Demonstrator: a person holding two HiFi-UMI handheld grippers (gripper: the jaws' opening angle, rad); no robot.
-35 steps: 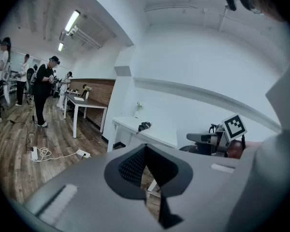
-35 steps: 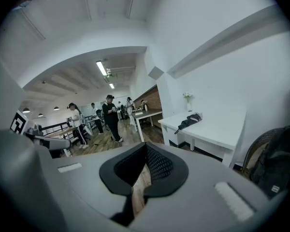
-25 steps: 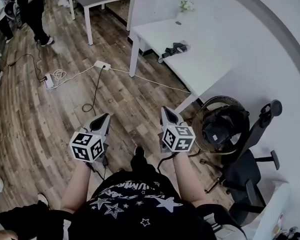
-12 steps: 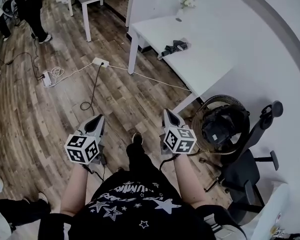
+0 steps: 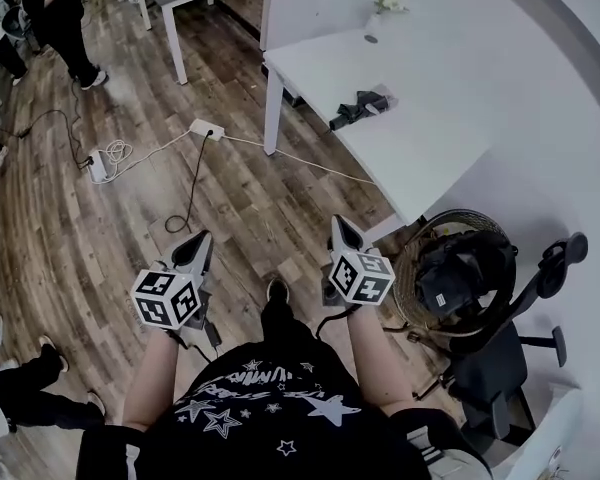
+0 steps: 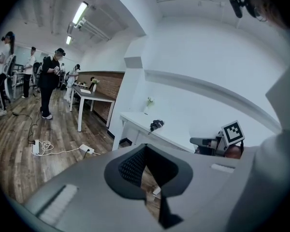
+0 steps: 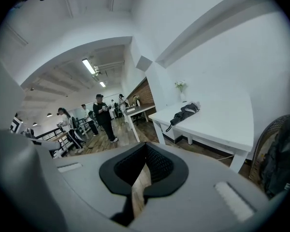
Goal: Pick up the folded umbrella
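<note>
Left claw [image 5: 202, 240] is clenched with nothing between its jaws, held over the wooden floor [image 5: 250, 198] in front of the person's body; in its own view the jaws [image 6: 145, 148] meet at the tips. Beyond it, at the far left of the head view, a person in dark clothes [image 5: 65, 18] stands on the floor, and a white power strip [image 5: 204, 128] lies near the bench leg with a black cable trailing from it. The right claw [image 5: 341, 224] is just as tightly closed and empty, level with the left one and well apart from it; its own view shows the tips [image 7: 145, 145] together over bare floor. Farther right stands the white bench [image 5: 450, 138], out of reach of both claws. The folded umbrella [image 5: 360, 105], dark and lying flat, rests on the bench near its front edge, with a small vase of flowers [image 5: 380, 8] behind it. Beside the bench's near end sits a round wicker basket [image 5: 405, 258] holding a black bag [image 5: 455, 278], and a dark office chair [image 5: 500, 363] stands at its right.
</note>
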